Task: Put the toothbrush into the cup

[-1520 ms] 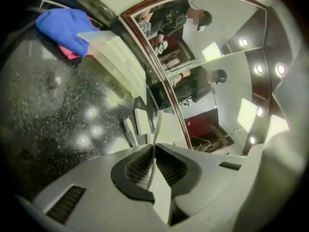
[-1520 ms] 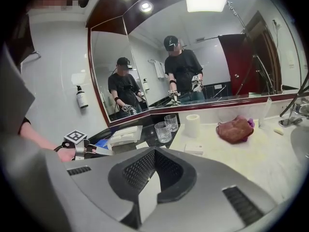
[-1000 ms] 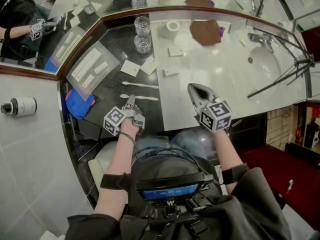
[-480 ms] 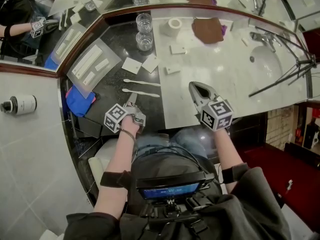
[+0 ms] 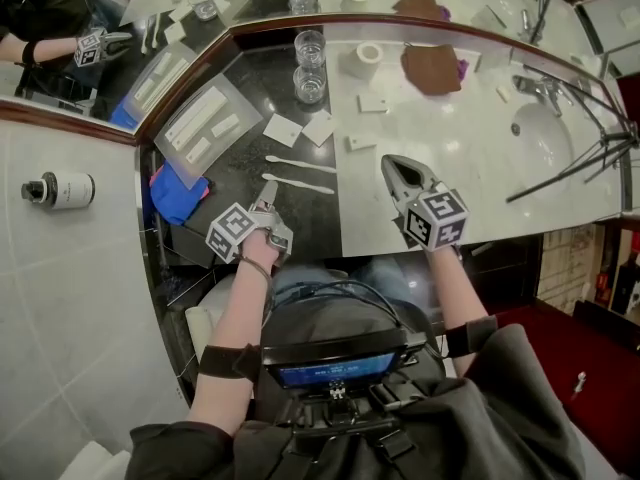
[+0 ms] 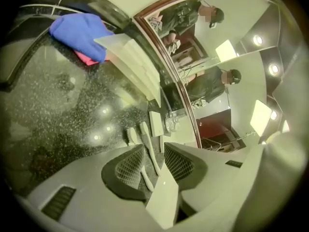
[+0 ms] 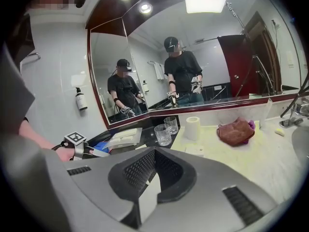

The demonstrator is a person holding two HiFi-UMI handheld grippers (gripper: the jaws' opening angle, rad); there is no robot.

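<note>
Toothbrush flat on the dark stretch of the table, with a second toothbrush just beyond at 12 o'clock, nearly parallel and not touching. Glass cup upright at 12 o'clock from both brushes, well apart from them, with another glass cup just behind it at 12 o'clock; both brushes outside the cups. Two white cards on the dark stone between brushes and cups. Left hand-held gripper at 7 o'clock from the near brush, close to its left end and tilted down toward the table; jaws just opened, now moderately apart and gripping nothing. Seen through that gap in the left gripper view: both brush handles lying on the table, pads clear of them. Right hand-held gripper at 3 o'clock from the brushes, over the pale stone part of the table, jaws closed together and empty. Blue cloth at 9 o'clock from the brushes, by the table's left edge. Clear tray with white packets at 10 o'clock. Paper roll at 2 o'clock from the nearer cup, brown pouch at 3 o'clock from the roll.
</note>
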